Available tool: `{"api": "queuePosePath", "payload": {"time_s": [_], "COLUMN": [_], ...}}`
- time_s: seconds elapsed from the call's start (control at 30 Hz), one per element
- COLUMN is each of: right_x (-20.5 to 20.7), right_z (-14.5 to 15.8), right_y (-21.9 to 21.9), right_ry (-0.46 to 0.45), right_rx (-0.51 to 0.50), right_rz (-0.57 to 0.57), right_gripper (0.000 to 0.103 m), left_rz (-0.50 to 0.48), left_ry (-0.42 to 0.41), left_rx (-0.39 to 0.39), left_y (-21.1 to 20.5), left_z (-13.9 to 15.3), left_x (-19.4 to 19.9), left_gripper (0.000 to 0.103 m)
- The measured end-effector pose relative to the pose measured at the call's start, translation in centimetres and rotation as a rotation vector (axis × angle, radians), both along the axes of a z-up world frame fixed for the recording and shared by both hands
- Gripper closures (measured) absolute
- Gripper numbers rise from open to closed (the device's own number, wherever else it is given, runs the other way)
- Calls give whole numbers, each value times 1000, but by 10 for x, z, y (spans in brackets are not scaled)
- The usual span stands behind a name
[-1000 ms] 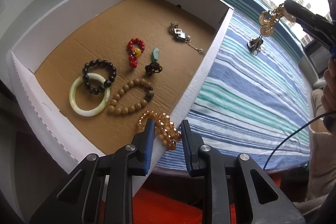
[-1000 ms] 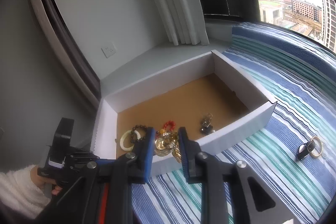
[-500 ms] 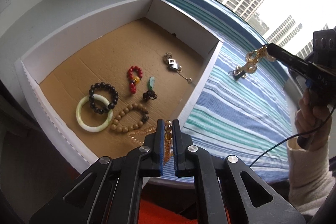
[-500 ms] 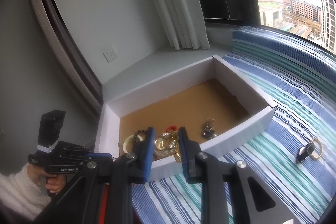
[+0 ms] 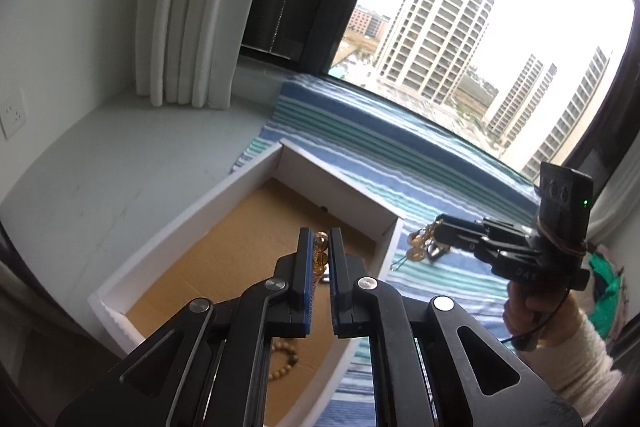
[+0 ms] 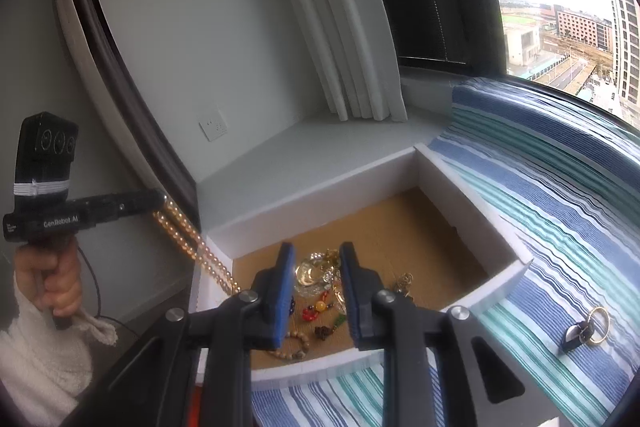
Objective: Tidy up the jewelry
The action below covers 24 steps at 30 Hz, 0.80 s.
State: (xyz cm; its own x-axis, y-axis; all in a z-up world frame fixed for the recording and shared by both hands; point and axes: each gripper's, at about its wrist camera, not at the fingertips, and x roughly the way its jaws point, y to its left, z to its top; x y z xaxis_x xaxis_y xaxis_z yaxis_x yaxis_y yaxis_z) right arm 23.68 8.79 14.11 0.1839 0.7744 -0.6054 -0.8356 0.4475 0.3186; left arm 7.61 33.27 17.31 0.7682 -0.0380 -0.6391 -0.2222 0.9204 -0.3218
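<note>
Left gripper (image 5: 319, 259) is clamped fully shut on an amber bead bracelet (image 5: 320, 254), which a second ago lay untouched in the near corner of the box with the jaws standing open around it. The bracelet is now lifted clear; in the right wrist view its double strand (image 6: 192, 247) is seen hanging taut from the jaws down past the box's near wall. Right gripper (image 6: 316, 277) is held part-closed on a cluster of gold coin-like charms (image 6: 310, 273) above the box, unchanged over the second. Judgement: one piece is being taken back out, likely for re-placing.

White foam-board box (image 6: 320, 193), brown corrugated cardboard floor. Left inside: a wooden bead bracelet (image 6: 290, 349), a red-and-yellow bead string (image 6: 314, 310), a small dark knot charm (image 6: 324, 331). Amber beads are glossy, translucent, round. A gold ring with a dark tag (image 6: 588, 327) is seen outside, on the striped blue-green cloth (image 6: 560, 227).
</note>
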Motion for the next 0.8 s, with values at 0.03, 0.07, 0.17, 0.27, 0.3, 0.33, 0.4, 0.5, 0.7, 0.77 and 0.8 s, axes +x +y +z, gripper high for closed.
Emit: {"api": "queuePosePath", "payload": {"time_s": [0.03,0.07,0.17,0.27,0.3,0.33,0.4,0.5,0.7,0.77,0.8], "right_x": [6,12,33,57,64,71,82,94,89,75,67], "right_z": [1,1,-7,-31,-43,-55,-81,-115,-96,-72,-60], "right_y": [8,16,47,81,93,104,121,139,127,113,105], "right_ry": [6,14,22,39,49,55,78,116,80,-11,-57], "right_rx": [-1,-4,-40,-111,-140,-170,-212,-290,-232,-206,-194], "right_rz": [1,0,-2,-4,-13,-23,-36,-73,-110,-113,-116], "right_gripper": [80,80,80,80,80,80,80,78,64,63,57], "left_rz": [4,9,18,38,42,49,66,107,155,160,156], "left_ry": [-3,-4,22,90,119,144,193,275,237,189,164], "left_rx": [7,14,13,10,11,9,17,82,151,200,224], "left_y": [4,9,22,32,34,37,42,47,42,28,19], "left_z": [1,-1,-22,-63,-79,-96,-126,-161,-145,-127,-118], "left_x": [7,14,37,63,72,81,97,113,89,74,66], "left_gripper": [99,99,99,98,98,97,96,57,34,26,19]}}
